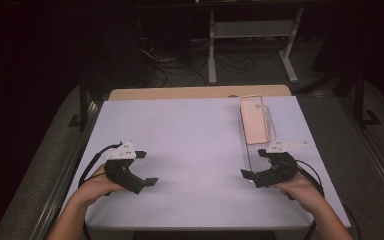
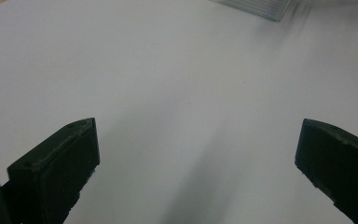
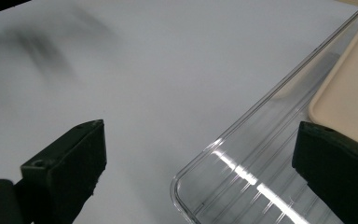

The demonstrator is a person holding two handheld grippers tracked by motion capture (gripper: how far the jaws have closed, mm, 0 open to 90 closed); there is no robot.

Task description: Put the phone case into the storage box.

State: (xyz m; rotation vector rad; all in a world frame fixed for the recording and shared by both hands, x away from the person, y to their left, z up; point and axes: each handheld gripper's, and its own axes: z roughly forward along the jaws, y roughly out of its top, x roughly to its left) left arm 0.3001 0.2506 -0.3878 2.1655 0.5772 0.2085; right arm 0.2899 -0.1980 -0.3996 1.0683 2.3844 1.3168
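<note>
Clear ribbed plastic tray (image 1: 254, 150), long and narrow, lies at the right of the white table (image 1: 195, 145) in the high view, running from the centre right of the frame up toward the table's far edge. Lying in its upper half is a pale peach phone case (image 1: 254, 119), flat and lengthwise. Near the tray's lower end, at the lower right of the frame, the right gripper (image 1: 251, 175) is held in the person's right hand (image 1: 300, 187), its black jaws standing apart with nothing between them; one jaw seems to reach over the tray's near corner, though I cannot tell whether it touches. In the right gripper view the tray's rounded corner (image 3: 242, 186) sits in the lower middle between the two spread jaws, with the peach case (image 3: 349, 93) at the right edge, just above the right-hand jaw. Well apart from the tray, at the lower left of the high view, the left gripper (image 1: 146, 170) rests in the left hand (image 1: 97, 185) over bare table, jaws likewise wide apart and holding nothing. In the left gripper view a corner of the tray (image 2: 261, 7) shows at the top of the frame.
</note>
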